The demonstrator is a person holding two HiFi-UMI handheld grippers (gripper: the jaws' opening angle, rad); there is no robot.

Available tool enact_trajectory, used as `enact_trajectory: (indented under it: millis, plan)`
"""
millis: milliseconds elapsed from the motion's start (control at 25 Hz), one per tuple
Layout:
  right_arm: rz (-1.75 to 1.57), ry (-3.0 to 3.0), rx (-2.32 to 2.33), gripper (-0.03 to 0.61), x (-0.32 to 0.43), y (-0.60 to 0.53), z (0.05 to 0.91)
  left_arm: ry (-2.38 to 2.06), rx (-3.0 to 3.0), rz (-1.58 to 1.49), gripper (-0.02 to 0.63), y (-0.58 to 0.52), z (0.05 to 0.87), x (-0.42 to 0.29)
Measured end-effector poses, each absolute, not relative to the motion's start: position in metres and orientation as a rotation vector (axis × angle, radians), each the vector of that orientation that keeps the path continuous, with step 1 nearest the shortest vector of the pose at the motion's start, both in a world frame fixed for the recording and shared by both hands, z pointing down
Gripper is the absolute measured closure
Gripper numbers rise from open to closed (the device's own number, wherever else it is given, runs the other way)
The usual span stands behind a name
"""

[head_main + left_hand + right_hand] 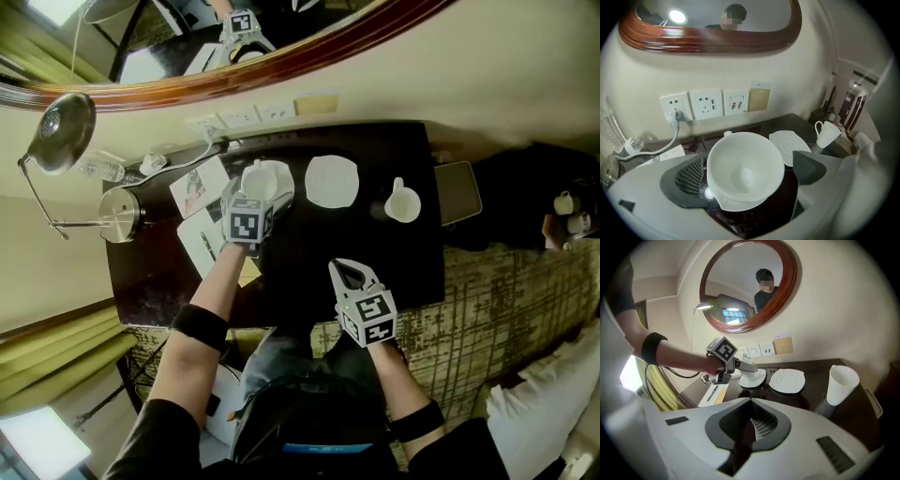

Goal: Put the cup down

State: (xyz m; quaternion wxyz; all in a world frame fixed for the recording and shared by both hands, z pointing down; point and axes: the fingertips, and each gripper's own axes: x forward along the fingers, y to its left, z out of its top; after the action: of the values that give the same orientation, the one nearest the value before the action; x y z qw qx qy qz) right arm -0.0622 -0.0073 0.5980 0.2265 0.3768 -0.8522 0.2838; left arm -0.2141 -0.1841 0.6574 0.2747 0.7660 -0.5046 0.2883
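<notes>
One cup [740,159] on saucer [736,205] between released left tongs [749,171], right tongs [749,420] clenched empty over dark table [309,253].

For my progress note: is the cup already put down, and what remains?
Done, apparently: the cup sits on its saucer on the table. In hand: nothing gripped; the left gripper has its fingers open around the cup, and the right gripper is shut, empty. Left: only drawing the left gripper away.
</notes>
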Motion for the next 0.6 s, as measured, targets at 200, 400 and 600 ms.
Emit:
enact_trajectory:
  millis: [200, 400, 600]
  plan:
    - [0.798, -2.329, 1.062, 0.572, -0.051, -0.004, 0.603, -1.355, 2.055, 0.804, 0.020, -0.188, 0.672, -0.219]
    - [0.806, -2.321, 1.083, 0.572, -0.040, -0.004, 0.605, -1.404, 2.056, 0.799, 0.144, -0.192, 0.668, -0.222]
    - [0.818, -2.320, 1.098, 0.572, -0.032, -0.004, 0.606, -1.392, 2.052, 0.827, 0.176, -0.191, 0.674, -0.220]
